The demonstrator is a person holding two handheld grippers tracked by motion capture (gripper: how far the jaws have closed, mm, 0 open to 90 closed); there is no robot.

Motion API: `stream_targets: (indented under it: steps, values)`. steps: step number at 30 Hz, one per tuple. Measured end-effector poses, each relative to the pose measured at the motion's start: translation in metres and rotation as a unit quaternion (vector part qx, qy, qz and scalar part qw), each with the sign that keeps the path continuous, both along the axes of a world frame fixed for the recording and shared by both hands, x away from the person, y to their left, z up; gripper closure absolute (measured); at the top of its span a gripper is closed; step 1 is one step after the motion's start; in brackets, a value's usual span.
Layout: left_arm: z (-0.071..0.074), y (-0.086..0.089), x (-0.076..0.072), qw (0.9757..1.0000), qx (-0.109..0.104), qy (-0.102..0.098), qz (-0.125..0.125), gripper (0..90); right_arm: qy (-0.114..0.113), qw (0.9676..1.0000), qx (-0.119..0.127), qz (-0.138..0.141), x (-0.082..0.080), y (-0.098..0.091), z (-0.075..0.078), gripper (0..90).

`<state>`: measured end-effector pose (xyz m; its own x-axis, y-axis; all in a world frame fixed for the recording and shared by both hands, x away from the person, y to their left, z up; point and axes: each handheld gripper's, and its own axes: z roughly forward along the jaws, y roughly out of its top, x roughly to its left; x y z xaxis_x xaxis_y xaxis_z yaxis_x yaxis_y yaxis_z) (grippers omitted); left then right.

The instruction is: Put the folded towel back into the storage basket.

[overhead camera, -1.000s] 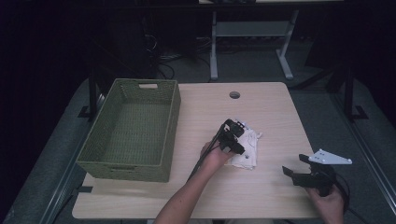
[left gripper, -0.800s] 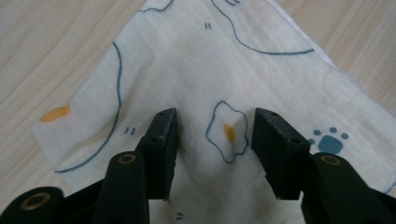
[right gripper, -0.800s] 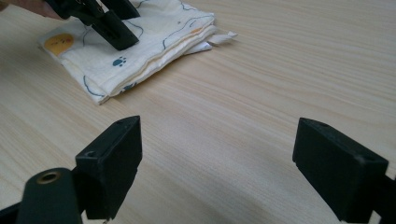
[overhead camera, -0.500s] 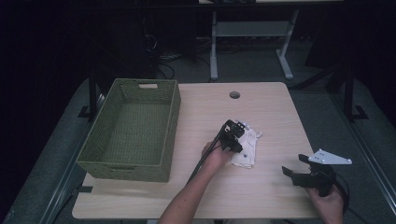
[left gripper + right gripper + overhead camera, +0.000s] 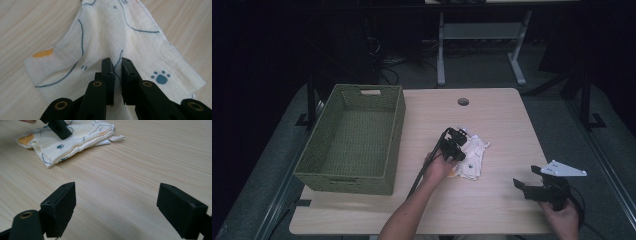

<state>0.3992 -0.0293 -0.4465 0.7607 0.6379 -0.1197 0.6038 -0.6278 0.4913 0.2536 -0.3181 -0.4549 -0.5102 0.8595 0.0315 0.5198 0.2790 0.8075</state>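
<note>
**Cloth pinched at a fold, basket waiting**

Near the table's middle, just right of the basket: left gripper (image 5: pixel 455 148) down on the cream printed cloth (image 5: pixel 472 156), jaws just closing, now nipped tight on a raised ridge of fabric (image 5: pixel 116 65). Pinched between the pads, only a thin pleat of the top layer, by the look of it. Farther right, near the front edge, well apart from the cloth: right gripper (image 5: pixel 117 213) hovering over bare wood, jaws wide, holding nothing.

Likely trouble from here: lifted by so slim a pinch, cloth liable to slip free, or to unfold and trail, since the right gripper view shows several loose layers (image 5: pixel 75 143) stacked. Dragging hem apt to catch on the basket's near wall on the way over.

Green woven basket (image 5: pixel 388 120) at the table's left, open-topped, nothing visible inside. Cloth lying flat on the table (image 5: pixel 502 120), not in the basket.
</note>
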Motion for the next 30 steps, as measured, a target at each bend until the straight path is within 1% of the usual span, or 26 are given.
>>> stream_targets:
  steps: [2, 4, 6, 8, 9, 10, 12, 13, 15, 18, 21, 24, 30]
  values:
    - [0.001, 0.004, 0.0, 1.0, -0.006, 0.007, 0.003, 83.0, 0.001, 1.0, 0.002, 0.0, 0.0, 0.0, 0.0, 15.4]
    - [0.003, 0.007, 0.0, 0.9999, -0.009, 0.009, 0.002, 83.1, 0.0, 1.0, 0.003, -0.002, 0.0, 0.0, 0.0, 15.4]
    - [0.006, 0.011, -0.001, 0.9996, -0.025, 0.012, 0.006, 83.2, 0.0, 1.0, 0.003, -0.003, 0.0, 0.0, 0.0, 15.4]
    - [0.011, 0.014, -0.002, 0.9994, -0.031, 0.013, 0.003, 83.1, 0.0, 1.0, 0.002, -0.005, 0.0, 0.0, 0.0, 15.4]
    - [0.014, 0.017, -0.003, 0.9992, -0.037, 0.014, -0.001, 83.2, 0.0, 1.0, 0.002, -0.005, 0.0, 0.0, 0.0, 15.4]
    - [0.016, 0.018, -0.004, 0.9987, -0.048, 0.016, 0.004, 83.2, -0.001, 1.0, 0.001, -0.005, 0.0, 0.0, 0.0, 15.4]
    - [0.022, 0.023, -0.007, 0.9976, -0.067, 0.019, 0.003, 83.2, -0.001, 1.0, 0.0, -0.006, 0.0, 0.0, 0.0, 15.4]
    - [0.025, 0.024, -0.008, 0.9972, -0.071, 0.021, 0.003, 83.2, -0.001, 1.0, 0.001, -0.007, 0.0, 0.0, 0.0, 15.4]
    - [0.03, 0.027, -0.011, 0.997, -0.075, 0.019, -0.003, 83.2, -0.001, 0.9999, 0.003, -0.01, 0.0, -0.001, 0.0, 15.4]
    - [0.036, 0.032, -0.014, 0.9959, -0.089, 0.019, -0.003, 83.2, -0.001, 0.9999, 0.004, -0.01, 0.0, -0.001, 0.0, 15.4]
    - [0.042, 0.037, -0.016, 0.9952, -0.096, 0.018, -0.005, 83.3, -0.001, 0.9999, 0.002, -0.011, 0.0, 0.0, 0.0, 15.4]
    - [0.048, 0.045, -0.018, 0.9936, -0.11, 0.025, -0.007, 83.2, 0.0, 1.0, -0.001, -0.01, 0.0, 0.001, 0.0, 15.4]
    - [0.059, 0.056, -0.024, 0.9916, -0.127, 0.021, -0.009, 83.2, 0.002, 0.9999, -0.002, -0.01, 0.0, 0.003, -0.001, 15.4]
